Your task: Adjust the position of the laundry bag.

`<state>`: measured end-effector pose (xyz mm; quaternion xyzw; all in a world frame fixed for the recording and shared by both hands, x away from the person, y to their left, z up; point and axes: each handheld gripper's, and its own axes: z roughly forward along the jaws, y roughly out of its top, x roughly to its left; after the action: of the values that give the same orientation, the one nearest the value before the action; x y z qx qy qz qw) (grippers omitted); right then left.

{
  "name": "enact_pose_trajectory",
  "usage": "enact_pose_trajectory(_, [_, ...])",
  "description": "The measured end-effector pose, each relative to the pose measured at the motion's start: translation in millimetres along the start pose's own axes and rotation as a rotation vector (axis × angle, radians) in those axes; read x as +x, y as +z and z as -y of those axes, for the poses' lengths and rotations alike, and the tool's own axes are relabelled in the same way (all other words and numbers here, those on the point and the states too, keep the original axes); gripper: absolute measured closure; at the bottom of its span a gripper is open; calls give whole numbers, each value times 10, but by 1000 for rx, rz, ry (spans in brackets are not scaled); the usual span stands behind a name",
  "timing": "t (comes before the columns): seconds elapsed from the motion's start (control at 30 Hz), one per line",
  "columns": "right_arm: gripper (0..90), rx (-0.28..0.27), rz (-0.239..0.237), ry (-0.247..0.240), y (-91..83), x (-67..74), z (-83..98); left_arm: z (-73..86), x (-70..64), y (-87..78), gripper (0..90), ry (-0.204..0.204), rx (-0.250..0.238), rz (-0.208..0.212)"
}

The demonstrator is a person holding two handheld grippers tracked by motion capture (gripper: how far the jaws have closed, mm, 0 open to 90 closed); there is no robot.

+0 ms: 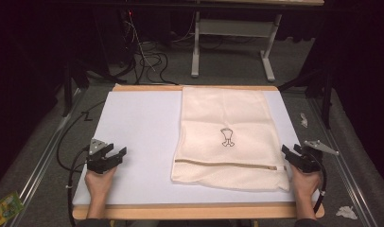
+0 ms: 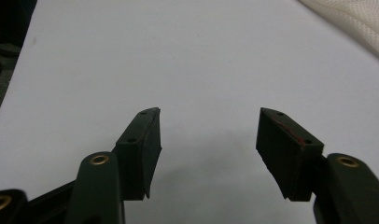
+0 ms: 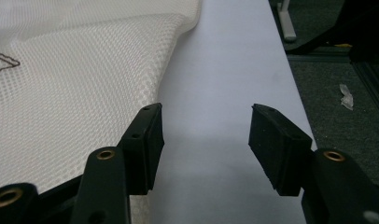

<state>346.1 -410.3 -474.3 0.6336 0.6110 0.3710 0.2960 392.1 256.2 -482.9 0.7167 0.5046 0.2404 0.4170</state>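
- As nobody has said what the job is, I can only judge from how things lie: a cream mesh laundry bag point(image 1: 230, 135) is spread flat on the right half of the white surface point(image 1: 133, 137), its zipper point(image 1: 225, 164) running across near the front edge and a small stitched figure point(image 1: 227, 137) at its middle.
- Left tool point(image 1: 106, 158) sits at the front left, held by the person's left hand point(image 1: 99, 182), well apart from the bag; its jaws stand wide apart with nothing but bare surface between them.
- Right tool point(image 1: 299, 158), in the right hand point(image 1: 306, 184), is just beside the bag's front right corner; its jaws are also spread wide and hold nothing, one jaw lying at the very edge of the mesh.
- Nothing looks begun to me: the bag lies smooth and unfolded, the zipper seems drawn across, though I can't be sure it is fully closed.
- Whatever is meant, folding or unzipping, all of it appears left to do.
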Motion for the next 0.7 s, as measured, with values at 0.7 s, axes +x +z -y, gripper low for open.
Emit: enact_pose_trajectory(0.7, [388,-55,-16,-23,-38,40,-7,-128,-166,22,353,-19,20,92])
